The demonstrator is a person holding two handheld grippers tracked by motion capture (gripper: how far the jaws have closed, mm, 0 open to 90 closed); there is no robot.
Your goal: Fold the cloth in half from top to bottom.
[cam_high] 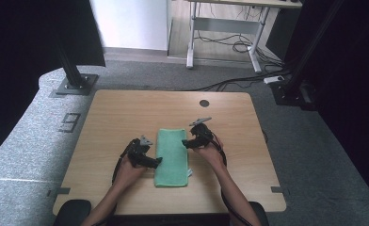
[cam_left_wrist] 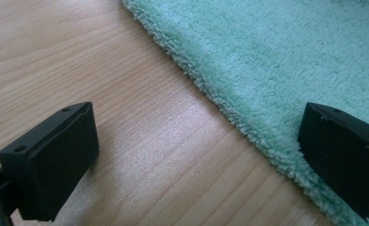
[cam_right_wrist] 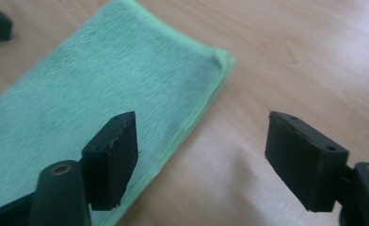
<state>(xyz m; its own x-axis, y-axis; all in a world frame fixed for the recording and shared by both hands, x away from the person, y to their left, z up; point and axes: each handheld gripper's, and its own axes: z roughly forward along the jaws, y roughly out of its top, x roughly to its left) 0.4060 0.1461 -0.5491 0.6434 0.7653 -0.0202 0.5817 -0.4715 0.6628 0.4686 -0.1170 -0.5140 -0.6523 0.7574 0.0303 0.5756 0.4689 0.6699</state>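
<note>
A mint-green terry towel, folded into a long strip, lies flat on the wooden table. My left gripper rests low at the towel's left edge. In the left gripper view it stands open, one jaw over bare wood and the other over the towel's fluffy edge. My right gripper hovers at the towel's right edge, near its far end. Its own view shows it open above the towel's folded hem, nothing between the jaws.
A round cable hole sits near the table's far edge. Beyond the table, black stand bases and cables lie on the grey carpet. A white desk frame stands at the back.
</note>
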